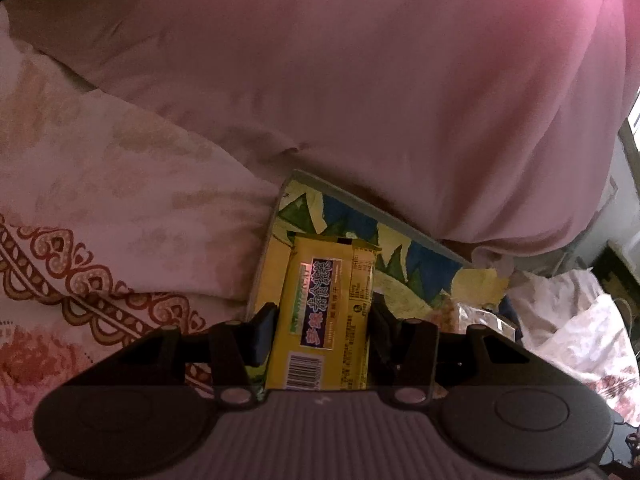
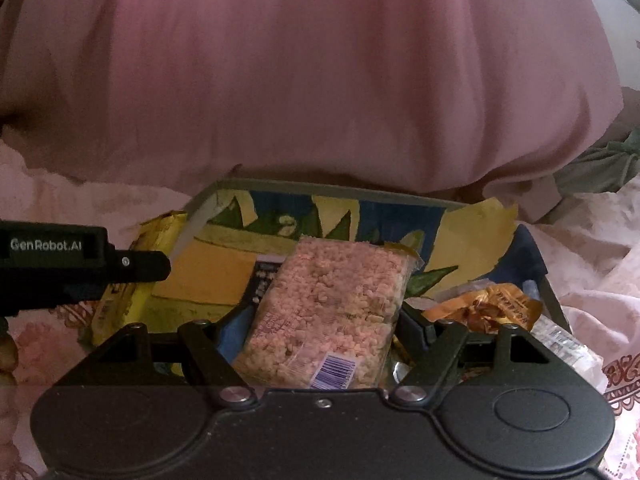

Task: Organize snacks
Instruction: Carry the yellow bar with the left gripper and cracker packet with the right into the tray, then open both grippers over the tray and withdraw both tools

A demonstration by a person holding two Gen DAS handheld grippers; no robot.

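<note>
My left gripper (image 1: 322, 328) is shut on a yellow snack packet (image 1: 326, 300) with a dark label and a barcode, held over the left end of a colourful yellow, blue and green box (image 1: 400, 252). My right gripper (image 2: 320, 320) is shut on a clear pack of pinkish puffed-rice cake (image 2: 328, 304), held over the same box (image 2: 280, 216). In the right wrist view the left gripper's black body (image 2: 60, 264) and its yellow packet (image 2: 120, 300) show at the left. An orange-brown wrapper (image 2: 488, 306) lies in the box's right end.
The box sits on a floral bedsheet (image 1: 100, 208). A large pink quilt (image 1: 360, 80) bulges right behind the box and overhangs its far edge. A clear wrapper (image 2: 560, 340) lies at the box's right side. Crumpled white fabric (image 1: 580, 328) lies to the right.
</note>
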